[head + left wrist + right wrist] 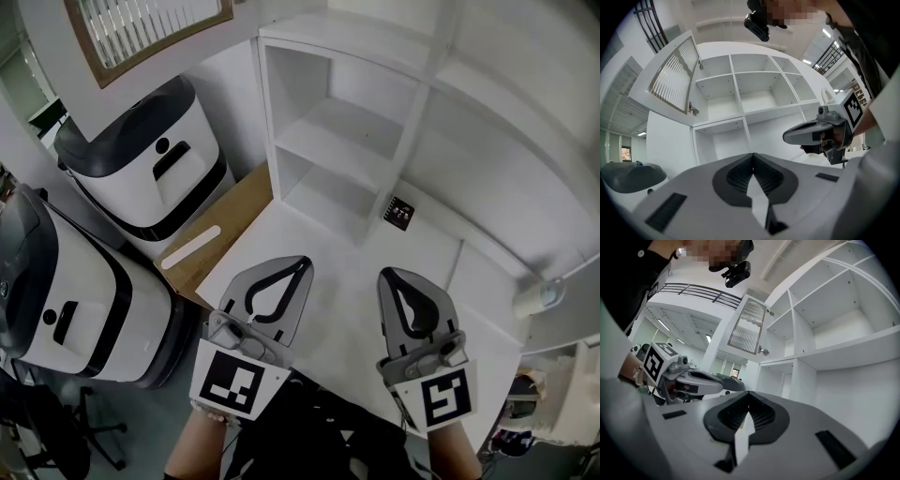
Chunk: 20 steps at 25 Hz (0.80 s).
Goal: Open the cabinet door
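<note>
The white cabinet [265,112] fills most of the head view, its square compartments open to the front. Its slatted door [670,79], with a wood-toned frame, stands swung wide on hinges at the upper left compartment, angled away from the shelves (the right gripper view shows it the same way, high and far off).

Left of the cabinet stand two white-and-black machines [141,169], one behind the other, with a sheet of cardboard [220,225] leaning between them and the cabinet side.

The left claw [302,265] and the right claw [389,275] are held side by side in front of the lower shelves, well apart from the door. Both are clenched, the ribbed pads meeting with nothing between them.

A small black tag [400,213] sits on a shelf edge just beyond the right claw.
</note>
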Available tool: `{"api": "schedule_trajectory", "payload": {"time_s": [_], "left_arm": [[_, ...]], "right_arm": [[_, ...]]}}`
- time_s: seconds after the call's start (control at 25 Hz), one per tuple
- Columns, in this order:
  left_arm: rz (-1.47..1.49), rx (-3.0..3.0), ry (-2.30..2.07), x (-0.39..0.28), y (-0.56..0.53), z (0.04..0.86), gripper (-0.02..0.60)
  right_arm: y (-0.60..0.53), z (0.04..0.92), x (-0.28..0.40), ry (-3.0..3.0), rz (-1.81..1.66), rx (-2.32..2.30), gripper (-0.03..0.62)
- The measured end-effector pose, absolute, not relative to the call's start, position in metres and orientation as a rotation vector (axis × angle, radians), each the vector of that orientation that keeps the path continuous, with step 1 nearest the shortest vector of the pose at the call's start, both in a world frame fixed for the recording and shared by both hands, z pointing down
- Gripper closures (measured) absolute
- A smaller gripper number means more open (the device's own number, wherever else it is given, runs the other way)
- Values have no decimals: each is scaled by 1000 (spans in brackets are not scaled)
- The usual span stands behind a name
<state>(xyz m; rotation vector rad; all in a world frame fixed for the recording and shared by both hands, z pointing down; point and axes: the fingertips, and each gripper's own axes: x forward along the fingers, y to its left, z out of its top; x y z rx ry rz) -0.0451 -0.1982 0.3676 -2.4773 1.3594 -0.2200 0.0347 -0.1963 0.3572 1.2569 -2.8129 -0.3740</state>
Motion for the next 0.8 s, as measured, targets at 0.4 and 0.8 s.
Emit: {"api": "schedule_trajectory", "payload": {"time_s": [0.4,0.8], "left_arm": [[-234,-2492,1343,-41,-192,374,580],[-236,-2515,1322,-40,-188,378,580]], "right_arm": [[-190,367,34,-2800,-334,1246,592],[-187,368,29,-2797,-339,1237,592]]}}
